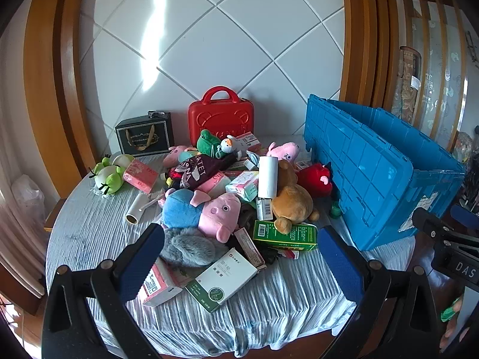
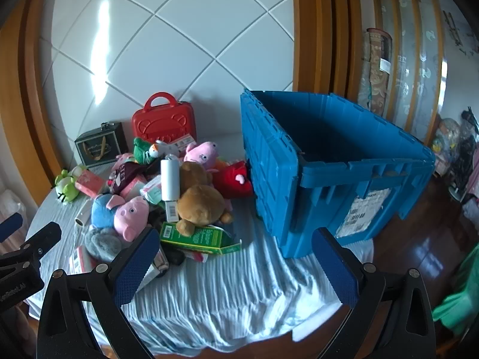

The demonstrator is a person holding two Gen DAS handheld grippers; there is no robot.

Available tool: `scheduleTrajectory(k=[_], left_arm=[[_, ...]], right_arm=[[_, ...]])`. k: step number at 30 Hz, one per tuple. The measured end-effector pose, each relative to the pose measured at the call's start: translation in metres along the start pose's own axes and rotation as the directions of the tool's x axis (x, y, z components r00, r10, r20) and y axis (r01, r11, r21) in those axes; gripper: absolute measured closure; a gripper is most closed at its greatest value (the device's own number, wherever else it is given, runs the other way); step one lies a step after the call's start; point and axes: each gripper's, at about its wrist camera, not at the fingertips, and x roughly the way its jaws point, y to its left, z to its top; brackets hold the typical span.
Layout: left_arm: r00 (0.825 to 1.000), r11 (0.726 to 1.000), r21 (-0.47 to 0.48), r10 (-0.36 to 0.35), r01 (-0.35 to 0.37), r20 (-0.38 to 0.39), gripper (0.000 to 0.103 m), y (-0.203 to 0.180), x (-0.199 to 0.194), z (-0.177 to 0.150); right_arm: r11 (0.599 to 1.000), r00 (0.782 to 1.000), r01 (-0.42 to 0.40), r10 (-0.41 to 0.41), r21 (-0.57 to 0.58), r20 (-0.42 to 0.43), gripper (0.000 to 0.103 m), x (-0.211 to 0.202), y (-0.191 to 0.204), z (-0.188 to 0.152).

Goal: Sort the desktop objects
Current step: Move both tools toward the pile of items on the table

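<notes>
1. Both the left gripper [image 1: 239,257] and the right gripper [image 2: 235,264] hang wide and empty, short of the pile.
2. Start at the near edge: the white-and-green cardboard box [image 1: 223,281] lies loose and flat.
3. The open blue plastic crate [image 2: 338,161] stands right of the pile, its hinged lid hanging toward it.

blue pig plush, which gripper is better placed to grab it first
Left. The blue pig plush lies just ahead of the open left gripper, near that view's centre. The right gripper, also open, faces bare cloth beside the blue crate, with the plush off to its left.
</notes>
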Motion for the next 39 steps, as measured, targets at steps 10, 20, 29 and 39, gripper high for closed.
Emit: scheduleTrajectory(k=[10,20,29,39], left_arm=[[0.999,0.999,0.024,0.044,-0.043,-0.027,0.0,-0.002,0.003,-0.005],[0.997,0.998,-0.002,0.06,-0.061,-0.048,0.0,0.004,0.002,-0.009],[0.996,0.997,-0.032,0.07,-0.072,-0.058,0.0,0.005,0.005,-0.01],[0.98,0.984,-0.066,0.156,-0.166,-0.125,0.0,0.026,0.027,-0.033]], right_arm=[[1.0,1.0,-0.01,0.01,-0.006,-0.01,0.0,0.001,0.0,-0.003],[1.0,1.0,-0.022,0.022,-0.022,-0.011,0.0,0.002,0.002,-0.003],[0.999,1.0,-0.028,0.027,-0.039,-0.012,0.0,0.008,0.002,-0.002],[0.993,0.994,-0.087,0.081,-0.078,-0.078,0.0,0.049,0.015,-0.013]])
